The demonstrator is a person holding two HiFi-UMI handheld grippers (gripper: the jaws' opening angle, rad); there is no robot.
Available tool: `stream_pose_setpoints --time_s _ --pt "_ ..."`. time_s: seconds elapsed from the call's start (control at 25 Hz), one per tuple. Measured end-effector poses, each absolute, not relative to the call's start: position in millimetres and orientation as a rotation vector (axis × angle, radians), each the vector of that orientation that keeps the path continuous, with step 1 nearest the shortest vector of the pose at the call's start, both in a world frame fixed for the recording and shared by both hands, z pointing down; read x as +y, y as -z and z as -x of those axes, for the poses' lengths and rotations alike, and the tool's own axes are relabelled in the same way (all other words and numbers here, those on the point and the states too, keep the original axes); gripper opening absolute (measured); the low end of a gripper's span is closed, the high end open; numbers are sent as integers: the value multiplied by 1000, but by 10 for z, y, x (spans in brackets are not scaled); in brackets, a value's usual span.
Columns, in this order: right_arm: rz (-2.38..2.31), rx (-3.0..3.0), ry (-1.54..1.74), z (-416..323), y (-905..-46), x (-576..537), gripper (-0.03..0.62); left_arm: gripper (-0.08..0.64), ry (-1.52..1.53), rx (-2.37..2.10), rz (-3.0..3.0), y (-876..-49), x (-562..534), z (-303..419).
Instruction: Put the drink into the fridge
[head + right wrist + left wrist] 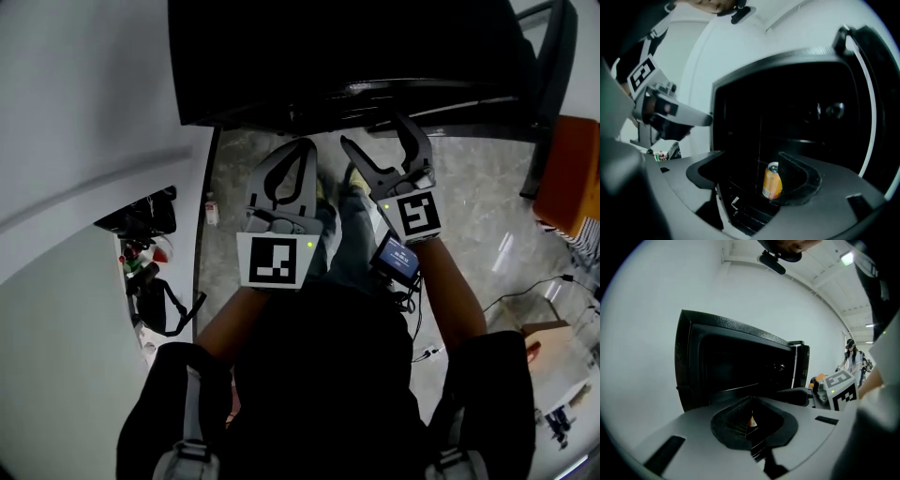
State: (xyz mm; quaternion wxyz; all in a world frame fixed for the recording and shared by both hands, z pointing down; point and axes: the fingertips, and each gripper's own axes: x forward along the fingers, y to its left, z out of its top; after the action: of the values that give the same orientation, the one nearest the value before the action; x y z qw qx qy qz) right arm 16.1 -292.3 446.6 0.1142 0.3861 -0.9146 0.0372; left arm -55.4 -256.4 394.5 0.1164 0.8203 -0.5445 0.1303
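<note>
Two grippers: up at the black fridge (356, 47).
Left gripper (302, 146): jaws together, nothing held.
Right gripper (375, 131): jaws wide apart, empty.
Can (772, 182): orange, upright on a fridge shelf.

the head view looks steeply down from above; both gripper views look level and near into the same dark fridge (740, 362).
</note>
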Motion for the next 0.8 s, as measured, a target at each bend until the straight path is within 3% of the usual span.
stream_pose_setpoints --time_s 0.4,0.8 --pt "-1186 -2742 -105 -46 -3351 -2538 344 11 -289 -1583 -2464 -3444 -2368 584" --pt "-1335 -2618 -107 -18 -2731 -2316 115 11 -204 -1597 -2495 -2935 -2253 721"
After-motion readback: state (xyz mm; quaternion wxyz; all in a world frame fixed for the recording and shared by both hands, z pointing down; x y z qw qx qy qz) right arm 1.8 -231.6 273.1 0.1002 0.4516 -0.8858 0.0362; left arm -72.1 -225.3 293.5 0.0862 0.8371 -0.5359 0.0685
